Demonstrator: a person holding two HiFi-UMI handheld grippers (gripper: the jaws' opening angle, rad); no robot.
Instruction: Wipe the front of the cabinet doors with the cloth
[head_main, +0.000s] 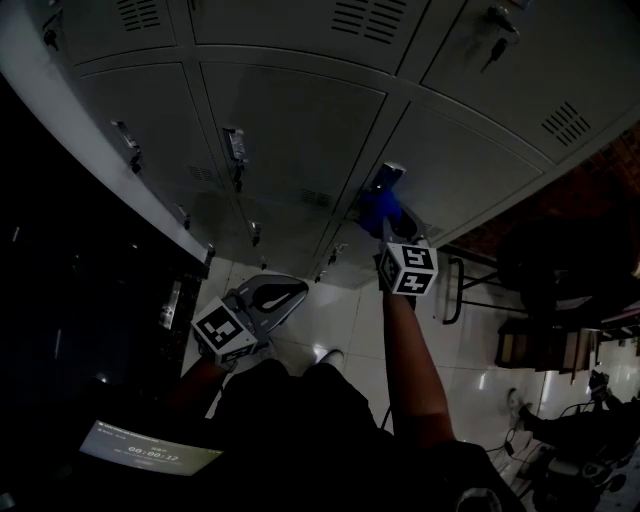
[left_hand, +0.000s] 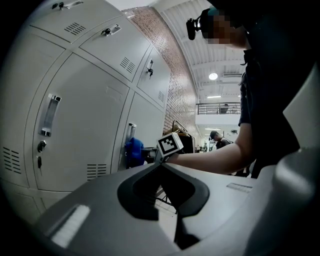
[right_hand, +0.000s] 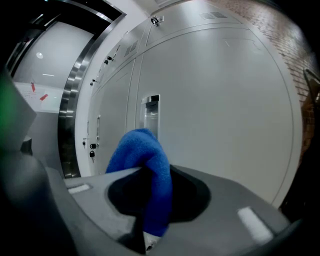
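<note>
Grey metal cabinet doors (head_main: 300, 130) fill the wall ahead, also seen in the left gripper view (left_hand: 85, 125) and the right gripper view (right_hand: 220, 100). My right gripper (head_main: 384, 215) is shut on a blue cloth (head_main: 378, 208) and holds it against a door just below a recessed handle (head_main: 390, 176). In the right gripper view the cloth (right_hand: 145, 165) bulges out between the jaws of the gripper (right_hand: 152, 190), with the handle (right_hand: 150, 112) right behind it. My left gripper (head_main: 285, 292) hangs low near my body, shut and holding nothing; its view (left_hand: 161, 170) shows the cloth (left_hand: 133, 151) from the side.
A dark steel-framed panel (head_main: 60, 250) borders the cabinets on the left. A metal chair frame (head_main: 465, 290) stands on the tiled floor at the right. A lit screen (head_main: 150, 452) sits at the lower left. Latches with keys (head_main: 236, 150) stick out of the doors.
</note>
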